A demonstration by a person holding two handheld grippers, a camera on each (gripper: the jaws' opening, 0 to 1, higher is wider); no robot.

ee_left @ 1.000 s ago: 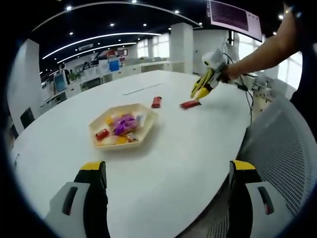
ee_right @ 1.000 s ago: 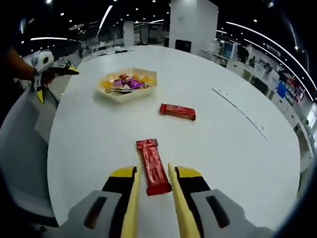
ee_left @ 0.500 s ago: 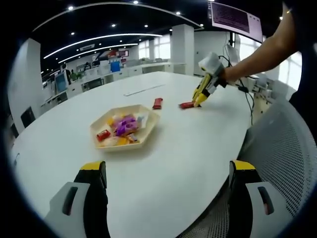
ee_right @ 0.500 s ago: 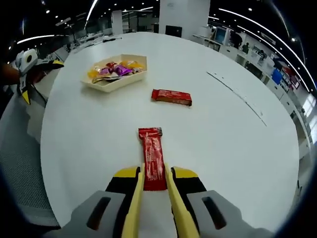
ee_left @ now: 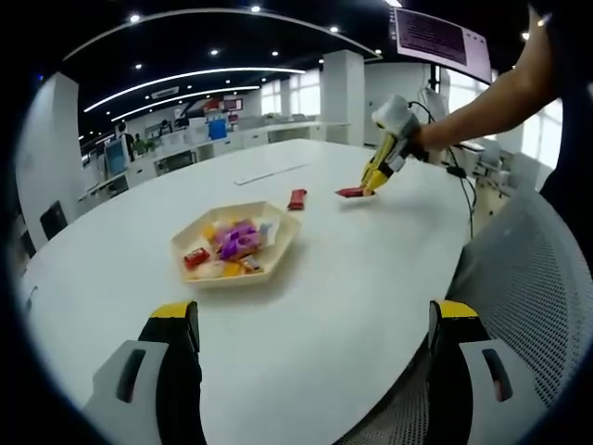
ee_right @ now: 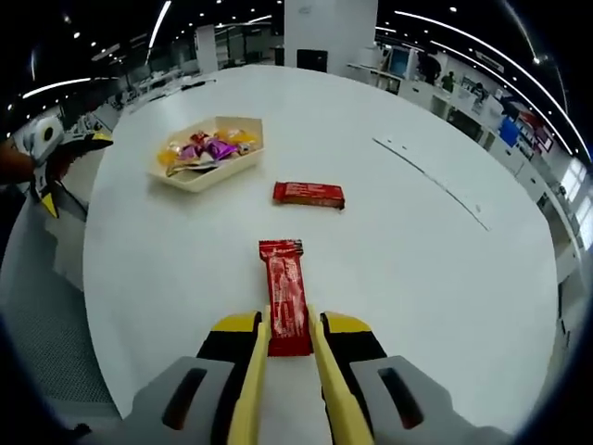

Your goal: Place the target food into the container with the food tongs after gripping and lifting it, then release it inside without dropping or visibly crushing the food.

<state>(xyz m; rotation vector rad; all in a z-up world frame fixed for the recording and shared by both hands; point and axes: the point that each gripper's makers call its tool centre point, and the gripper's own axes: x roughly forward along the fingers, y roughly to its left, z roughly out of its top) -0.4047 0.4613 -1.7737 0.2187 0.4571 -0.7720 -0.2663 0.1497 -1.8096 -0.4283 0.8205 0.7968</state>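
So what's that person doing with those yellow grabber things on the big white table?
A person holds a gripper in each hand. The right gripper has its jaws closed around the near end of a red snack bar that lies on the white table. A second red snack bar lies farther off, near a tray full of wrapped sweets. The left gripper waits open at the table's edge, holding nothing.

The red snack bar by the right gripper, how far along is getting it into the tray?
Done: the right gripper has its jaws around the near end of the red snack bar. In hand: the grip; the bar lies flat on the table. Left: lifting, carrying to the tray, releasing inside.
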